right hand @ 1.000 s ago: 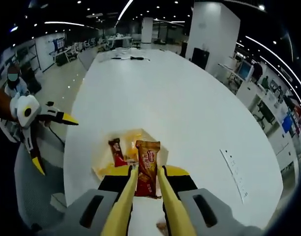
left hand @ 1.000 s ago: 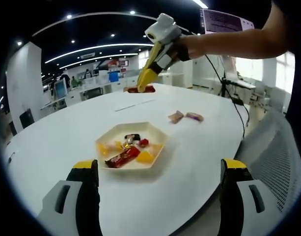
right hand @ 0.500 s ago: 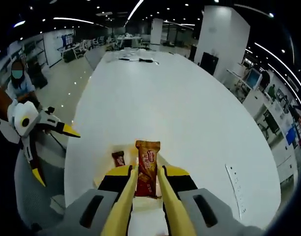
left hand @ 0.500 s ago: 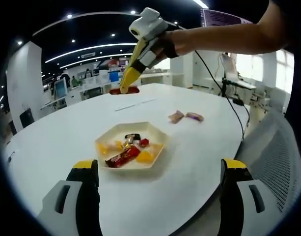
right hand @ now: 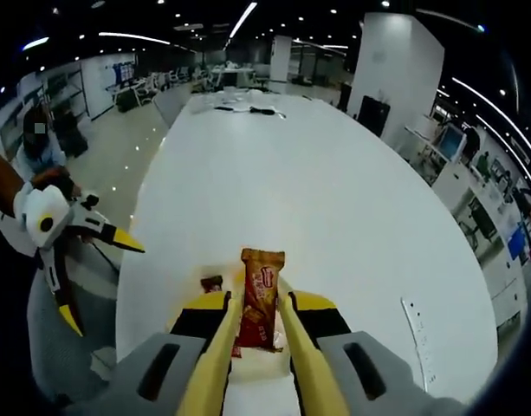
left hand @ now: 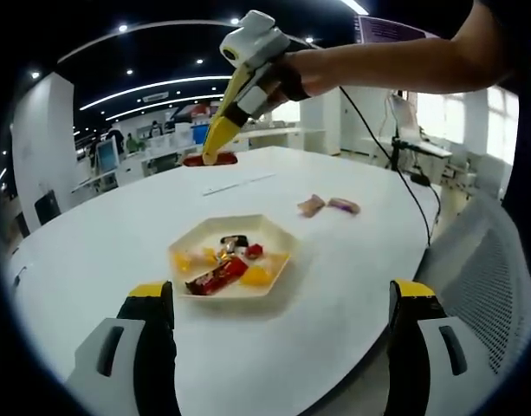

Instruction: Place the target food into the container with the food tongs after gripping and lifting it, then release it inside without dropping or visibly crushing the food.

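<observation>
A red-orange snack packet (right hand: 262,290) hangs pinched between the tips of yellow food tongs (right hand: 215,364). My right gripper (right hand: 258,305) is shut on the tongs. In the left gripper view that right gripper (left hand: 256,82) is high above the far side of the table, with the tongs (left hand: 217,134) pointing down-left and the packet (left hand: 209,159) at their tip. A cream hexagonal tray (left hand: 183,247) holds a red wrapped bar (left hand: 215,276) and several small sweets. My left gripper (left hand: 282,293) stands open near the tray's front, nothing between its jaws. A sliver of tray (right hand: 215,282) shows under the tongs.
Two wrapped snacks (left hand: 311,205) (left hand: 343,205) lie on the white table (left hand: 352,260) right of the tray. A mesh chair (left hand: 495,286) stands at the table's right edge. The left gripper (right hand: 92,277) hangs open off the table edge, with a person (right hand: 40,160) behind it.
The right gripper has carried the tongs and packet further left across the left gripper view. In the right gripper view the tray has slid further under the jaws. The left gripper stays still.
</observation>
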Tool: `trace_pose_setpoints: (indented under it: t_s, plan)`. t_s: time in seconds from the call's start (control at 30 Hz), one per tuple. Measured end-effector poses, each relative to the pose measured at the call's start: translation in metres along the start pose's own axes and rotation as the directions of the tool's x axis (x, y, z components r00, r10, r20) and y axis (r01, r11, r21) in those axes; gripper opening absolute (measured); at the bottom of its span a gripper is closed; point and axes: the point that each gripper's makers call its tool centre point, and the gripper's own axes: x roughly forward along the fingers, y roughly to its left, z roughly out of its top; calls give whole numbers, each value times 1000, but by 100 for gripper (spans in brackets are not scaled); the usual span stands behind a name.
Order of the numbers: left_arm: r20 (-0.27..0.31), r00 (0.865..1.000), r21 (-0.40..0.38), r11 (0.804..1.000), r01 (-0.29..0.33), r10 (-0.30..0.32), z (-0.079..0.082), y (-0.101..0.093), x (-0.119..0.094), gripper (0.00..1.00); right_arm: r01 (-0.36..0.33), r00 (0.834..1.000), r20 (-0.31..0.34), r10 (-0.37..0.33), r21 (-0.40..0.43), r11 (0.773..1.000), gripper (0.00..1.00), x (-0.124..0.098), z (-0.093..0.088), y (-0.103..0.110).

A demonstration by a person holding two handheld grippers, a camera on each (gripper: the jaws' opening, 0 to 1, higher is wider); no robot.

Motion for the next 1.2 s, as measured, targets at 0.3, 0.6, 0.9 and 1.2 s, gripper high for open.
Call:
trace_pose_setpoints:
  t_s: [0.3, 0.6, 0.9, 1.2]
  plan:
    - [1, 1000, 0, 1000, -1, 1, 0, 0, 0, 99, 1, 1000, 20, -1, -17, 1000, 29, -3, 4, 1]
    - [1, 1000, 1, 1000, 1, -1, 0, 0, 0, 99, 43, 997, 66, -43, -3, 999, 29, -10, 13, -6]
    - [2, 1000, 3, 1000, -1, 1, 0, 0, 0, 99, 34, 997, 69, -34, -5, 999, 29, -18, 11, -6]
    - [-2, 1000, 3, 1000, 3, -3, -1, 0, 0, 99, 42, 997, 61, -41, -8, 999, 29, -30, -3, -12]
